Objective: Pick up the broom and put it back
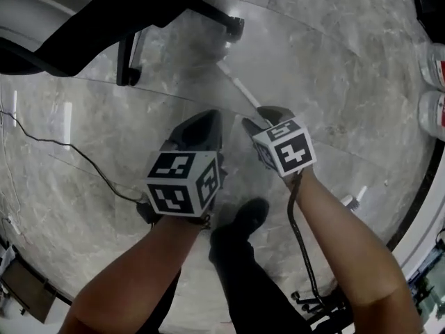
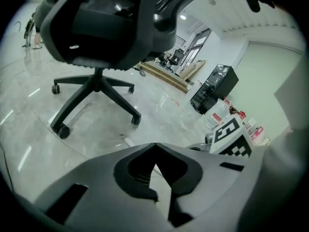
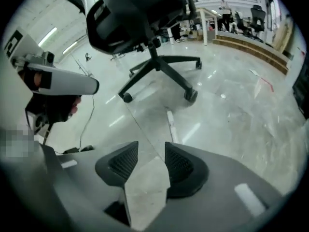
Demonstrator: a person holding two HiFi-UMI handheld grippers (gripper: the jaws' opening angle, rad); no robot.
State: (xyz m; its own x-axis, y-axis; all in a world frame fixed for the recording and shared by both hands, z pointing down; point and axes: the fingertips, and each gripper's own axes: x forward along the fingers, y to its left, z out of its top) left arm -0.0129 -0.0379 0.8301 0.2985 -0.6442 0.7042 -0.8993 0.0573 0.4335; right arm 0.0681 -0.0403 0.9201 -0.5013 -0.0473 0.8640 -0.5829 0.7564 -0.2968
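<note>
Grey veined marble floor (image 1: 334, 68), glossy enough to throw back the ceiling lights. Lying on it, a thin white stick (image 1: 240, 87), most likely the broom's handle, head not made out; just ahead of the right gripper (image 1: 263, 117) and aimed toward the base of a black office chair (image 1: 128, 61). Held low and pointed at that stick, the right gripper with tongs parted, only bare floor between them: seemingly lined up for a grasp, nothing taken yet. Close beside it, the left gripper (image 1: 208, 122), tongs pinched tip to tip on nothing, probably idle, a second hold at most its part. Judged as the reach, pick-up not begun.

Underfoot as well: the faint edge of what looks like a clear chair mat; a thin black cable (image 1: 69, 148) trailing off to the left; a dark shoe (image 1: 250, 214) between the forearms. At the right edge, white bottles with red labels (image 1: 434, 65). Farther out in the gripper views, an open office — pale walls, a low wooden platform (image 3: 251, 47), more chairs, a black glass-fronted cabinet (image 2: 215, 86).
</note>
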